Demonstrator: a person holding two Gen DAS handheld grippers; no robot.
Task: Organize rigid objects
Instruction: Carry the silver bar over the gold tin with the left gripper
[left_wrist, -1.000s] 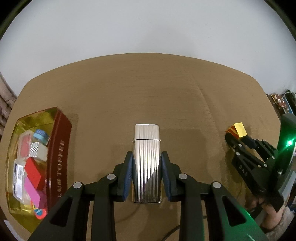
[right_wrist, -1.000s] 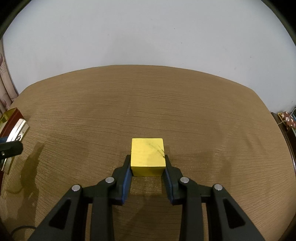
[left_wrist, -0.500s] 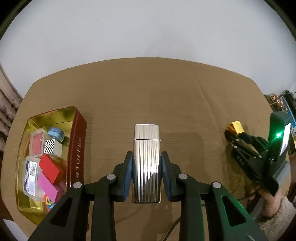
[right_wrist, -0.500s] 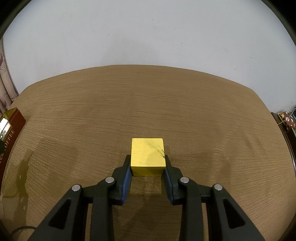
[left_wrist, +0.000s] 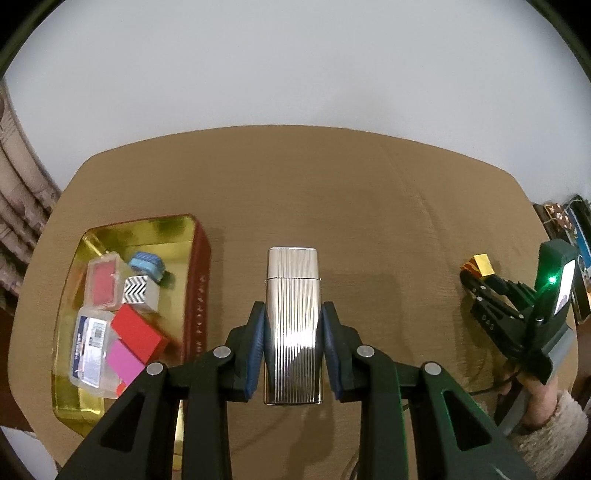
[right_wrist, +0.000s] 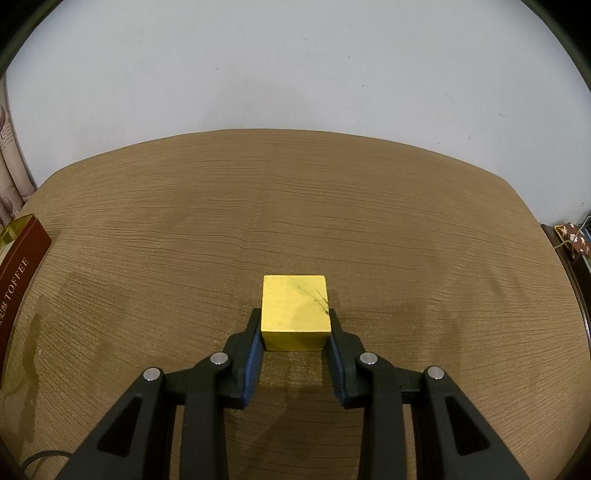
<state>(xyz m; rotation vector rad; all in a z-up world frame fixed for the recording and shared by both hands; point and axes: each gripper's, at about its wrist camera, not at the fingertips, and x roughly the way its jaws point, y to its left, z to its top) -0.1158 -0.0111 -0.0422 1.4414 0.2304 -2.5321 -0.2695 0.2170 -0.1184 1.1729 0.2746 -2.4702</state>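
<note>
Left tool (left_wrist: 292, 347) clamps ribbed silver lighter (left_wrist: 292, 325) right of tin (left_wrist: 197, 295).

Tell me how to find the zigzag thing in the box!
Look at the gold tin on the left side of the brown table. Among the things inside, near the far end, sits a small block between the blue ring and the red block. Only it has black-and-white zigzag stripes.
</note>
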